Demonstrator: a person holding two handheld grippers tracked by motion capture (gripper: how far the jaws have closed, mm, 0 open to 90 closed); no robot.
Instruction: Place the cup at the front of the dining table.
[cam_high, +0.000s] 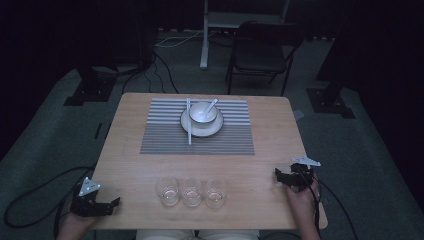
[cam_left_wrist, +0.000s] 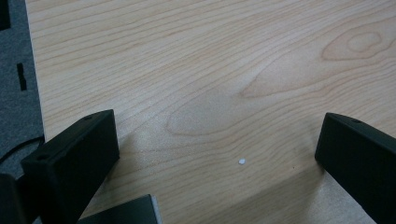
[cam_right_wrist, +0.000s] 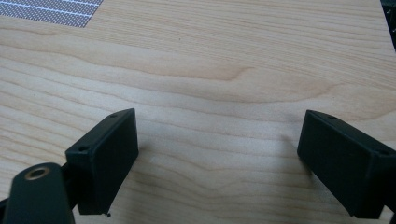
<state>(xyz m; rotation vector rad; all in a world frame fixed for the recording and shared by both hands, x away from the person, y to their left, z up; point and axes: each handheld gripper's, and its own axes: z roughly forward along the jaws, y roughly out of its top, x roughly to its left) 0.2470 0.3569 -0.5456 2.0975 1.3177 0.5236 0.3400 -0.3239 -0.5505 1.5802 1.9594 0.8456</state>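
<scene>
The wooden surface is carrying everything, and the striped placemat is lying across its far half, apparently set there to frame a place setting. On the placemat a white plate is sitting under a white bowl; a spoon is leaning in the bowl and a pair of chopsticks is lying across the plate's left side, so the meal things are being kept together and out of the way. Nearer the person, three clear glasses are standing upright in a row at the near edge, between the two hands and within easy reach of either.

The left tool is resting low at the near left corner, well apart from the glasses, its jaws standing wide and released over bare wood with nothing between them. The right tool is hovering near the right edge, the hand gripping it from below, jaws likewise spread and released. Both seem to be waiting at the sides, probably before reaching in for a glass.
</scene>
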